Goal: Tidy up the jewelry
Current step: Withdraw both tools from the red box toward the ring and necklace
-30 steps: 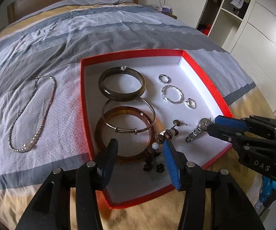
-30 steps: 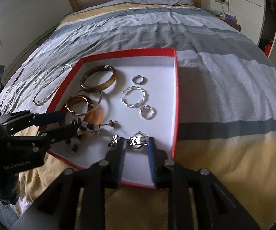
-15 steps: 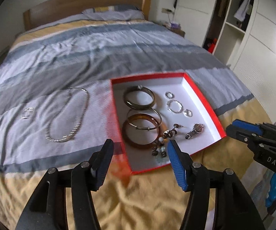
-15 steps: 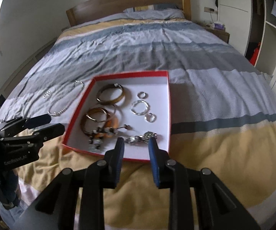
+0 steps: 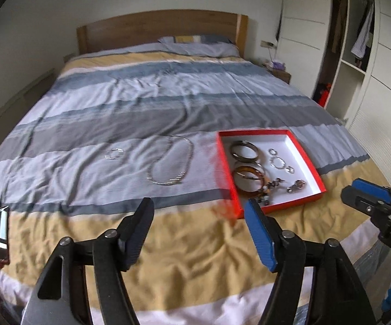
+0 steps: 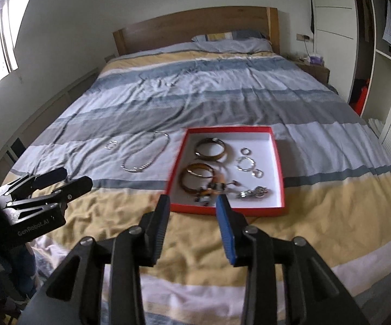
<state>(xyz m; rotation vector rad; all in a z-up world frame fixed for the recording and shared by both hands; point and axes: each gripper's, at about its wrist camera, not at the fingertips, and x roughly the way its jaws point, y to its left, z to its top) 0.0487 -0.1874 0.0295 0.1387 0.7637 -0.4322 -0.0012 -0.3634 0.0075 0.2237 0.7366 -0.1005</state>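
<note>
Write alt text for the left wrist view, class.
A red box of bangles and rings sits on a striped bed, with a silver necklace and small ring lying loose beside it. The left tool hangs open and empty in front.

box (image 6: 278, 162): 1 | bangles (image 6: 210, 149): 3 | necklace (image 6: 144, 159): 1 | rings in box (image 6: 245, 163): 3 | watch (image 6: 253, 192): 1

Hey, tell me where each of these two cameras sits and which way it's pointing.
Left wrist view: sits on the left tool, looking up the bed at the headboard; its open fingers and the right tool show.
Right wrist view: sits on the right tool, facing the same way; its open fingers and the left tool show.
Shared: the red box of jewelry, with the necklace and small ring lying outside it on the duvet.
</note>
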